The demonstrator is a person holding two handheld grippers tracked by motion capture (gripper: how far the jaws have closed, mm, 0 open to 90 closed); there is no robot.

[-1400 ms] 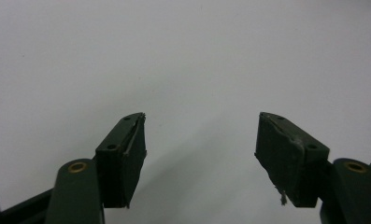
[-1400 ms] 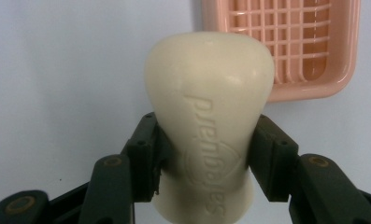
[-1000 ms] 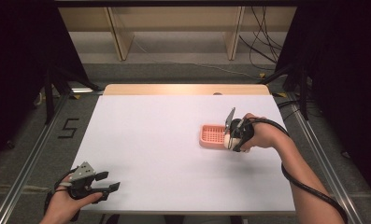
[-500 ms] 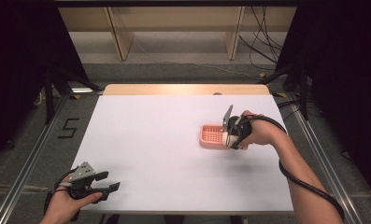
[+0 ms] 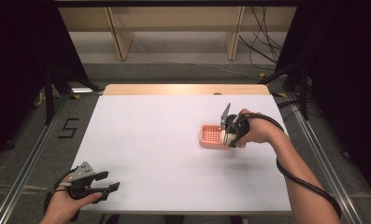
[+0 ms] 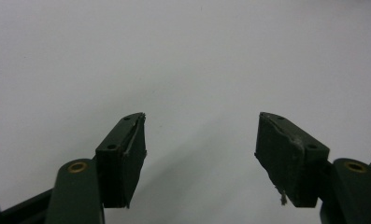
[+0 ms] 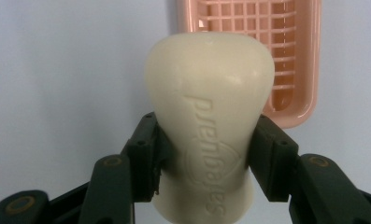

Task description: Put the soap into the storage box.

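— Two grippers, but one does the work? Where is the soap?

— Clamped in the right gripper (image 7: 203, 154), both pads pressed into the waist of the cream soap bar (image 7: 210, 116), which sticks out ahead of the jaws. The pink soap dish (image 7: 286, 60) lies just beyond and slightly to one side of it.

— So which step is this?

— Carrying the bar to the dish, I'd judge (not yet over its grid). Next it needs centring above the dish, lowering, then releasing.

— And the left gripper (image 6: 199, 154)?

— Jaws apart, nothing between them, idle over bare white table (image 6: 183, 56).
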